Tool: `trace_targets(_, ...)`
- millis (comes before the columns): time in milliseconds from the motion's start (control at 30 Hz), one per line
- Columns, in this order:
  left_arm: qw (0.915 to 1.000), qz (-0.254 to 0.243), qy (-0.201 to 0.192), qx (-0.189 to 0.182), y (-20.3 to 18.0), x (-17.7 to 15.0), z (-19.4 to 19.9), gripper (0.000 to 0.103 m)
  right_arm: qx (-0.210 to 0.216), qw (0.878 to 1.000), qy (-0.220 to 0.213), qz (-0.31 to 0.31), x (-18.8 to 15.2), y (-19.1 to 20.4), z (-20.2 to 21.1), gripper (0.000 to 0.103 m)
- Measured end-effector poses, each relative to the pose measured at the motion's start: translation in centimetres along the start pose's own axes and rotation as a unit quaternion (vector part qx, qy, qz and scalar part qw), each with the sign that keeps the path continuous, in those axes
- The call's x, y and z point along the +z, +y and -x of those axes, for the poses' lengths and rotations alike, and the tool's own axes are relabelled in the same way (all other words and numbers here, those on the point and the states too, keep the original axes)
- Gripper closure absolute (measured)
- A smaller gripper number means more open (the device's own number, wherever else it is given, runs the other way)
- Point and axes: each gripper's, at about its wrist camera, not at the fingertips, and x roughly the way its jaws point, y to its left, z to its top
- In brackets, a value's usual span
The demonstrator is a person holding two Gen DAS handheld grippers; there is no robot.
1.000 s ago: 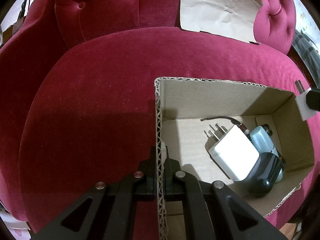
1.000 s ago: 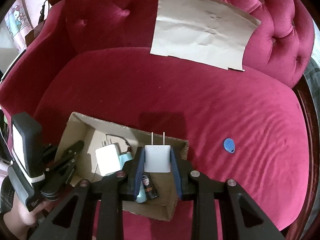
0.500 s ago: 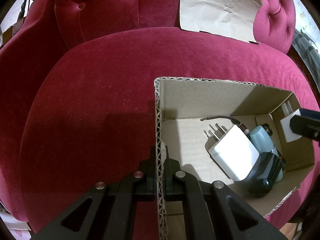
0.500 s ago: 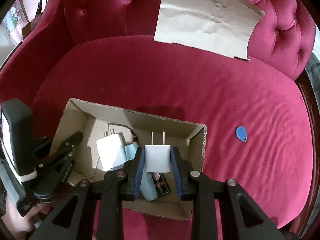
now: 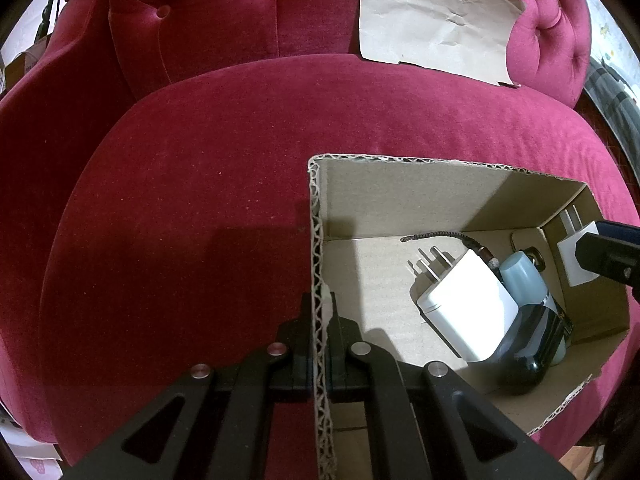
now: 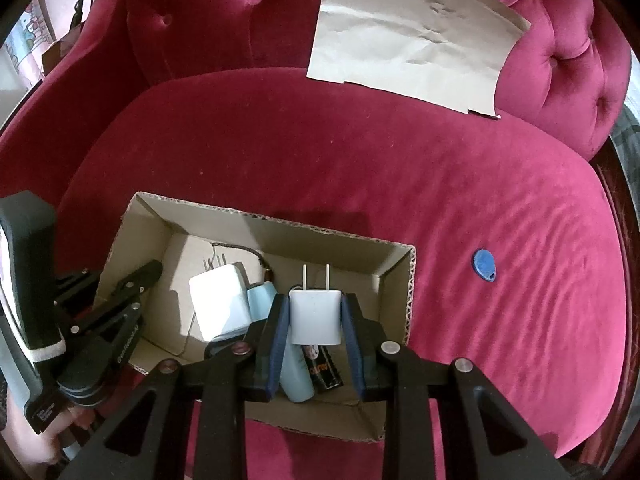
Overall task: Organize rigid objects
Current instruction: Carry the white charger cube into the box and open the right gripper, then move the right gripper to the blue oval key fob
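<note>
An open cardboard box (image 6: pixel 396 292) (image 5: pixel 400 188) sits on a red velvet sofa seat. My left gripper (image 5: pixel 320 312) is shut on the box's left wall, one finger on each side. My right gripper (image 6: pixel 314 312) is shut on a small white two-prong plug adapter (image 6: pixel 315 316) (image 5: pixel 572 252), hanging over the right part of the box's inside, prongs pointing away. On the box floor lie a larger white charger (image 6: pixel 218 304) (image 5: pixel 468 304), a pale blue tube (image 6: pixel 294 380) (image 5: pixel 524 280) and a black item (image 6: pixel 326 372) (image 5: pixel 528 344). A blue oval tag (image 6: pixel 485 265) lies on the seat right of the box.
A creased sheet of brown paper (image 6: pixel 412 36) (image 5: pixel 436 20) leans against the tufted backrest. A thin braided cord (image 5: pixel 436 236) runs along the box's far inner wall. A hand (image 6: pixel 24 436) holds the left gripper's handle at the lower left.
My right gripper has come down and leftward with the small adapter, from above the box's right rim to over its inside. The left gripper and the box have not moved.
</note>
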Motion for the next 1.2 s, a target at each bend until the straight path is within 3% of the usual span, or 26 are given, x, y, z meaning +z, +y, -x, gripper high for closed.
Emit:
trace_targets(67, 1.0, 0.0, 0.0, 0.0, 0.0, 0.0, 0.0, 0.1, -0.002, 1.0, 0.0, 0.003, 0.1, 0.1, 0.1, 0.074)
trace_targets(100, 1.0, 0.0, 0.0, 0.0, 0.0, 0.0, 0.0, 0.1, -0.005, 1.0, -0.001, 0.005, 0.1, 0.2, 0.1, 0.07)
trace_targets(233, 1.0, 0.0, 0.0, 0.0, 0.0, 0.0, 0.0, 0.1, -0.015, 1.0, -0.022, 0.007, 0.3, 0.3, 0.9, 0.026)
trace_targets(333, 1.0, 0.0, 0.0, 0.0, 0.0, 0.0, 0.1, 0.1, -0.016, 0.999, -0.035, 0.007, 0.6, 0.4, 1.4, 0.006)
trace_targets(400, 1.0, 0.0, 0.0, 0.0, 0.0, 0.0, 0.2, 0.1, -0.019, 0.999, -0.037, 0.007, 0.6, 0.4, 1.4, 0.001)
trace_targets(1200, 1.0, 0.001, 0.002, 0.0, -0.2, 0.1, 0.0, 0.1, -0.019, 0.999, -0.037, -0.012, 0.8, -2.2, 2.3, 0.0)
